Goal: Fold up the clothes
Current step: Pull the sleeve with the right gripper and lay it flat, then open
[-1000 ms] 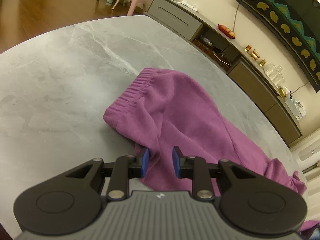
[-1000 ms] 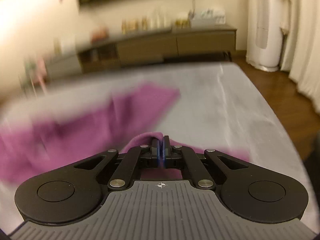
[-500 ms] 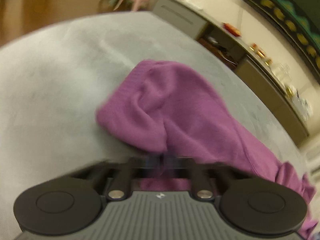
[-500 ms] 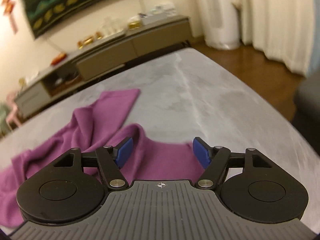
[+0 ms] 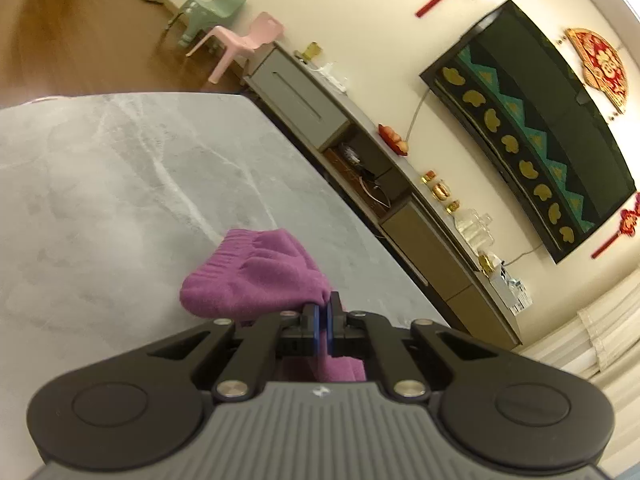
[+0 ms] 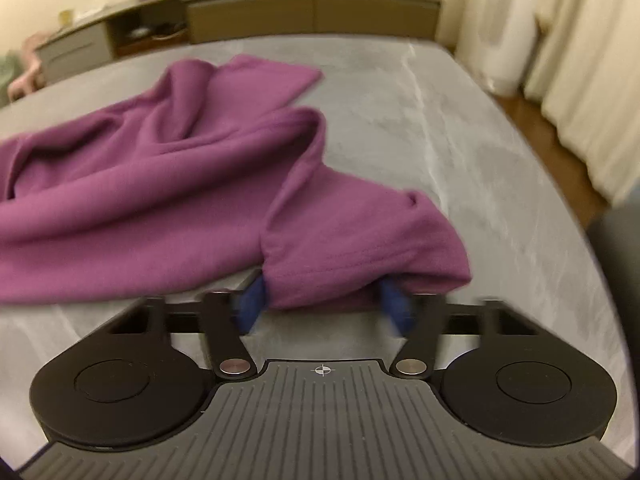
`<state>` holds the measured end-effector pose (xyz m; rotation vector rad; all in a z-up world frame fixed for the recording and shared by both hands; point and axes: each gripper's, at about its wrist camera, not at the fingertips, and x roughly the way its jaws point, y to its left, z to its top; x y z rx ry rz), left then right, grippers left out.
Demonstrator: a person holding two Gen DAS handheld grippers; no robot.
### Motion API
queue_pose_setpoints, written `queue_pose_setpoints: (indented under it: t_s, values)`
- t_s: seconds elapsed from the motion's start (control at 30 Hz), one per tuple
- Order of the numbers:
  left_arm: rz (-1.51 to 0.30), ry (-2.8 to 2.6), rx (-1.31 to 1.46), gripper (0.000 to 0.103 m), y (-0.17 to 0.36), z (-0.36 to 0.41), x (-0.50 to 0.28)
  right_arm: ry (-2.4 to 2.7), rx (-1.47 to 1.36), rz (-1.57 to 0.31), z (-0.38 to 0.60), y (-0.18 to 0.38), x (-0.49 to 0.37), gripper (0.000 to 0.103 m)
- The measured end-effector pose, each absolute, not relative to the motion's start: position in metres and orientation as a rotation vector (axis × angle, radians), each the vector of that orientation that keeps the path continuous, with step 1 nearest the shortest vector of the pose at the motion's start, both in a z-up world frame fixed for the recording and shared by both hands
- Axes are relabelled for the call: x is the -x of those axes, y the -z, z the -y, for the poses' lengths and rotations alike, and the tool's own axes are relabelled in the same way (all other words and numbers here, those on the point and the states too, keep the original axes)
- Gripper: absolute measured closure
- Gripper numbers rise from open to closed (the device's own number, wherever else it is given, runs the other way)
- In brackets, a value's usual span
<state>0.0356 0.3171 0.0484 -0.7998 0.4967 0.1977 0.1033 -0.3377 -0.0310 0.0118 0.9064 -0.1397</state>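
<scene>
The purple trousers [image 6: 168, 184] are spread on the grey counter [image 6: 460, 128]. The waistband is pinched by the left gripper [image 5: 323, 314]. The right gripper's [image 6: 322, 308] blue fingers [image 6: 250, 306] have just been closing but are seen apart around a leg hem. Securing that hem is needed before lifting.

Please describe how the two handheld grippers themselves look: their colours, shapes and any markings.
Both the left gripper and the right gripper look alike: black linkage arms with silver pivot pins, two round black discs at the sides, a ribbed grey body bearing a small white mark, and blue pads on the fingers. No hands, sleeves or cables are visible.
</scene>
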Motion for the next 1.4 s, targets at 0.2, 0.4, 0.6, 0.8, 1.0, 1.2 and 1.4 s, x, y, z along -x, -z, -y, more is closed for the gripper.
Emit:
queue_pose_setpoints:
  t_s: [0.2, 0.4, 0.6, 0.8, 1.0, 1.2, 1.4]
  values:
    - [-0.394, -0.266, 0.855, 0.1, -0.058, -0.358, -0.021, 0.175, -0.488, -0.528, 0.427, -0.048, -0.061, 0.099]
    - [-0.618, -0.349, 0.832, 0.1, -0.025, -0.368, -0.038, 0.267, -0.665, -0.709, 0.47, 0.01, -0.073, 0.082]
    - [-0.669, -0.354, 0.795, 0.1, -0.023, -0.354, -0.031, 0.305, -0.638, -0.682, 0.446, 0.003, -0.039, 0.03]
    - [-0.651, -0.321, 0.799, 0.1, -0.027, -0.349, -0.022, 0.296, -0.72, -0.709, 0.419, 0.018, 0.012, 0.026]
    - [-0.664, -0.286, 0.791, 0.1, -0.026, -0.34, -0.035, 0.349, -0.676, -0.75, 0.407, 0.039, 0.003, 0.03]
    - [-0.684, -0.246, 0.7, 0.1, -0.023, -0.319, -0.048, 0.307, -0.512, -0.728, 0.37, 0.036, -0.042, 0.098]
    - [-0.475, -0.211, 0.878, 0.1, -0.04, -0.354, 0.023, 0.249, -0.572, -0.421, 0.382, -0.04, 0.019, 0.099]
